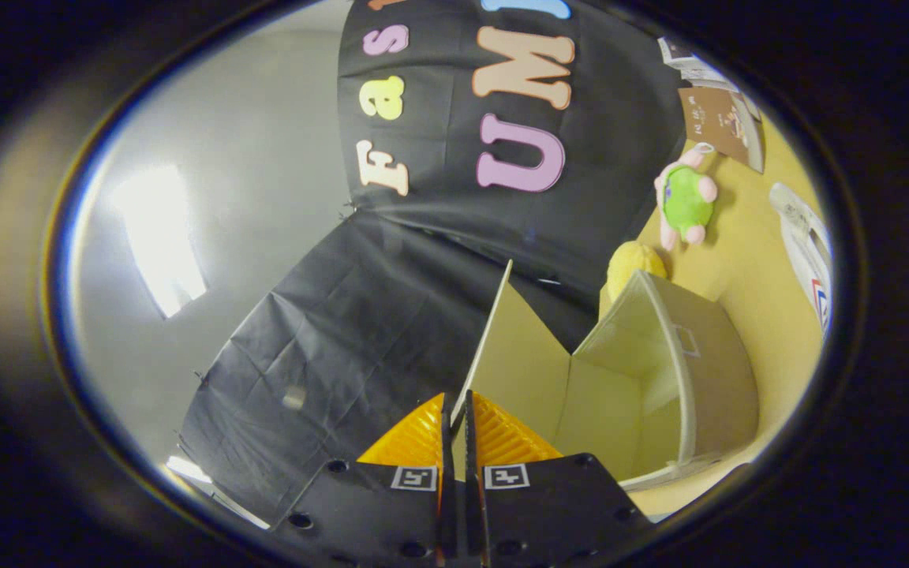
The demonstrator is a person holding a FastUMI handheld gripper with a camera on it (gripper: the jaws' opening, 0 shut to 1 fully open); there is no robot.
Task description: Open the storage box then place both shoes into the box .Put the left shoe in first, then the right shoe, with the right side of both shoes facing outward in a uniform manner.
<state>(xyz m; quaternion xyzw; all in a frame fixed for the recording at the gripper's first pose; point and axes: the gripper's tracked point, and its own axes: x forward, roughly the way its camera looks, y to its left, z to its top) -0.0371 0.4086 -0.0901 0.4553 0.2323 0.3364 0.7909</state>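
Now your hand-held gripper [454, 410] is pinched nearly closed on the free edge of the thin, stiff lid flap [502, 355] of the cream fabric storage box [707, 379], which sits just ahead on the yellow bench [746, 260]. It looks light; grip near that edge and swing gently.

Black creased cloth [320, 347] drapes the booth's back wall, meeting a plain grey wall [265, 158] that carries a bright patch of light [156, 237]. A yellow desk [738, 268] surface spreads beside it, with a green and pink plush toy [686, 201] and brown cards [719, 118] lying on it
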